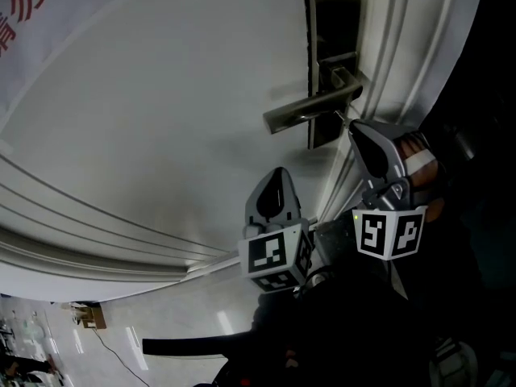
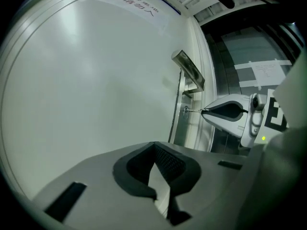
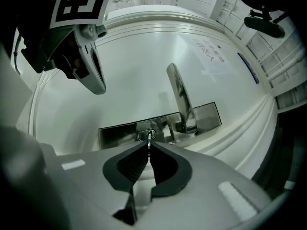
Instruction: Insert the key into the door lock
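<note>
The key [image 3: 149,139], clamped in the right claw [image 3: 149,146], points lengthwise at the keyhole [image 3: 145,135], seemingly touching it; the left claw [image 2: 154,145], closed and empty, is farther off.

White notice [image 1: 48,31] on the door [image 1: 177,119], at ten o'clock in the head view: large red Chinese characters, cropped, only 勿 readable; paper sheet [image 2: 268,73] at three o'clock in the left gripper view: print too small to read.

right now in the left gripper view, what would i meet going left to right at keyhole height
door panel → lock plate → key → right gripper, shut on the key
</note>
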The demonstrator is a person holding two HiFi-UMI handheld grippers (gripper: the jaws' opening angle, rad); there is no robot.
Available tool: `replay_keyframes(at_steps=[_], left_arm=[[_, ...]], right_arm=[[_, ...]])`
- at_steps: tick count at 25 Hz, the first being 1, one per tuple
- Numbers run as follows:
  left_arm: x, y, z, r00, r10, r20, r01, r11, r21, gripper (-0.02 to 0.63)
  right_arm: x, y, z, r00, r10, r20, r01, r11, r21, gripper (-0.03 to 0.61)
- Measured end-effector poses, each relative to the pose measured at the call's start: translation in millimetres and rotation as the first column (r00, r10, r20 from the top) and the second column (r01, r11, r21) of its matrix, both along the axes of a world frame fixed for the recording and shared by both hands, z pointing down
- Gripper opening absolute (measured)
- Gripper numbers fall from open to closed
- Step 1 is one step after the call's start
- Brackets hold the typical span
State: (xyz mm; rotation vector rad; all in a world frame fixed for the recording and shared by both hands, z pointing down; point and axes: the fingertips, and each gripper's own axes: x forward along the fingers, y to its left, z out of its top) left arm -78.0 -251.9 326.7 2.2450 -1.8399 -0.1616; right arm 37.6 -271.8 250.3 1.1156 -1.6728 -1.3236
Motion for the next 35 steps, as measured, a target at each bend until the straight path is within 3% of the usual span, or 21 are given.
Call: replay_keyframes(at_steps=[20,35], left_arm=[[7.1,-0.5,-5.4,0.999,0.03,-0.018,-0.03,1.0,0.006,0.002],[2.9,-0.8,1.5,1.0,0.021,-0.017,-0.021,1.0,-0.01,0.002]], right_arm=[[-4.0,-3.8,1.1,0.989,0.078,-0.125,-0.067,0.994,0.088,0.012],[-6.1,-6.3,1.2,0.986,0.089,-0.14,-0.077,0.993,0.086,0.012]])
